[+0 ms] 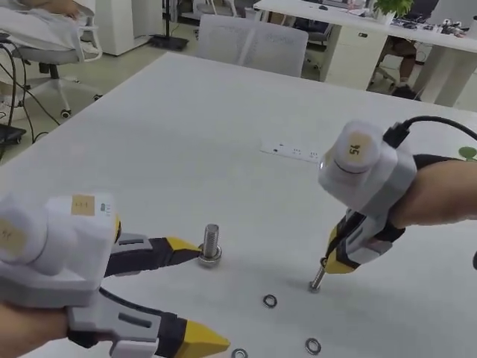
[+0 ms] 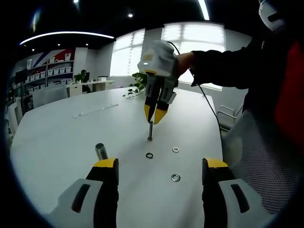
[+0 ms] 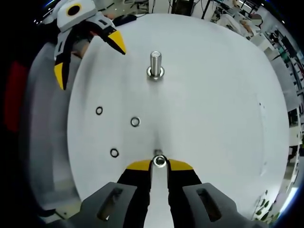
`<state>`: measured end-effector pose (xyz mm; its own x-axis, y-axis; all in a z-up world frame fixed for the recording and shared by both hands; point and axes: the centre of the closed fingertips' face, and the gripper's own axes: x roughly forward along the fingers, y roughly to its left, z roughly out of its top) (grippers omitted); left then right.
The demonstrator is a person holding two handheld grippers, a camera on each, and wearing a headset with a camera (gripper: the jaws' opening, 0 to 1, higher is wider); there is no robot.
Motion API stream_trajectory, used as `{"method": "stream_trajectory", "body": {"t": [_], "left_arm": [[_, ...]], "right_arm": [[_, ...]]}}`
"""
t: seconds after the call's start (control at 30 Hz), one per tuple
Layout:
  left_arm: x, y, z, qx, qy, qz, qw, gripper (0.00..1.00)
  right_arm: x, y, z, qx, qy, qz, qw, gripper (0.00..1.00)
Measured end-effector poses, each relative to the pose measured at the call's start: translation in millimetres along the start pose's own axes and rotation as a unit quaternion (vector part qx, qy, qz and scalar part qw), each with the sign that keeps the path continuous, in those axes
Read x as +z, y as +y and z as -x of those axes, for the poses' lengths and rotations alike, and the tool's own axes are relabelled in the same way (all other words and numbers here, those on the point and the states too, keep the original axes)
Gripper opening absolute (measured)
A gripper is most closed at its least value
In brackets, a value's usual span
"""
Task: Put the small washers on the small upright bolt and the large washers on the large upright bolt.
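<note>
- While the left claw (image 1: 197, 294) gapes released, one tip lies just beside the large bolt (image 1: 211, 240), which stands upright with a base washer (image 1: 211, 260) at its foot.
- Three loose washers (image 1: 270, 300) lie on the tabletop (image 1: 149, 134) between the claws.
- Right of them stands the small bolt (image 1: 317, 278).
- Right claw (image 1: 331, 266) is clenched to a slit at its top; whether it pinches anything, I cannot tell.
- Power strip (image 1: 292, 152) lies well behind.
</note>
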<state>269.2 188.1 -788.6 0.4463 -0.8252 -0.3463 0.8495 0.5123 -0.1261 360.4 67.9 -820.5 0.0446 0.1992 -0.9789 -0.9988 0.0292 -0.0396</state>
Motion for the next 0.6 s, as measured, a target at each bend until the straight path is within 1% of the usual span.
{"method": "stream_trajectory", "body": {"t": [0.37, 0.6], "left_arm": [[-0.8, 0.8, -0.1, 0.001, 0.0, 0.001, 1.0, 0.71], [-1.4, 0.7, -0.2, 0.002, 0.001, 0.001, 1.0, 0.71]], "right_arm": [[-0.4, 1.1, -9.9, 0.006, -0.003, -0.005, 1.0, 0.13], [-4.3, 1.1, -22.7, 0.009, -0.003, -0.008, 0.9999, 0.13]]}}
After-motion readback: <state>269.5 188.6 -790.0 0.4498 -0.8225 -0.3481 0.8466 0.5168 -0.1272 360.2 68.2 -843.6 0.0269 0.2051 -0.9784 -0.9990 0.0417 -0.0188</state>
